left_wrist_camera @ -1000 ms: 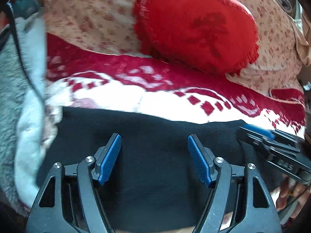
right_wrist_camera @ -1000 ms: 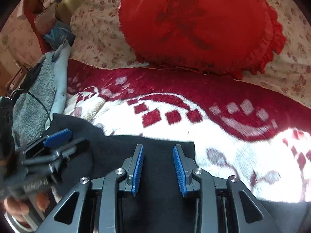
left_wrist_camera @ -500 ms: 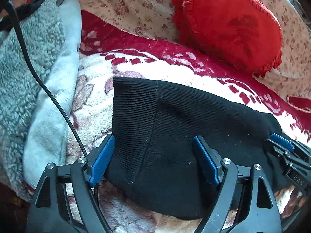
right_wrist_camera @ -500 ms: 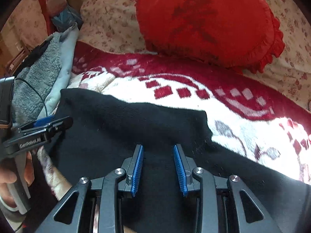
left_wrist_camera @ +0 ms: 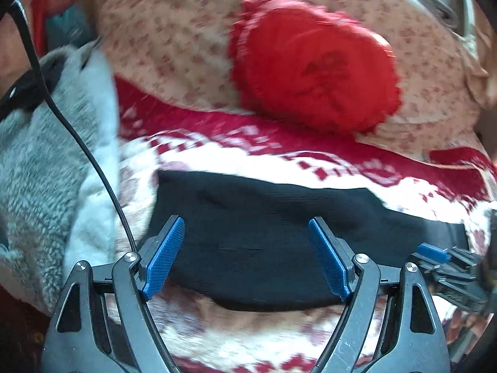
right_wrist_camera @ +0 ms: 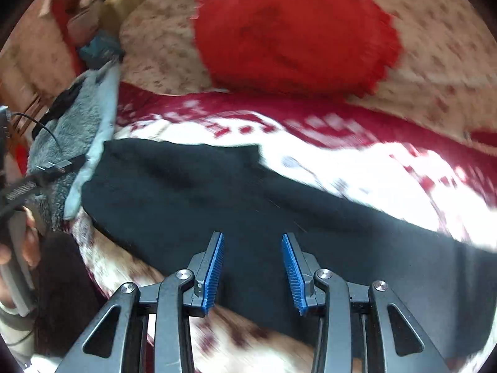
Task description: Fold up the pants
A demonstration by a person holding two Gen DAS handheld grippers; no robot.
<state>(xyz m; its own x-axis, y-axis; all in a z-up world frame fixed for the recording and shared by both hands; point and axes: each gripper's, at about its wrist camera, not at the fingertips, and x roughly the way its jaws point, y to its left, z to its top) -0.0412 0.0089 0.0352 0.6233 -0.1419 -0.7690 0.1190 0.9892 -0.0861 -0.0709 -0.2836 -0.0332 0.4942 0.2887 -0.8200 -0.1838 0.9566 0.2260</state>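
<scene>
Black knit pants (left_wrist_camera: 248,242) lie flat across the middle of both views, on a red-and-white patterned blanket (left_wrist_camera: 310,161). Low in the left wrist frame, the left gripper (left_wrist_camera: 245,256) has its blue-padded fingers spread wide above the fabric, holding nothing. The right gripper (right_wrist_camera: 252,272), low centre in its own view, has its fingers parted too. A round red frilled cushion (right_wrist_camera: 292,31) sits at upper centre, and grey fleece (left_wrist_camera: 40,168) at the left edge.

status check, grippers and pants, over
Left gripper open, right gripper open, both empty above pants. Pants flat on blanket. Grey fleece touches their left end.
</scene>
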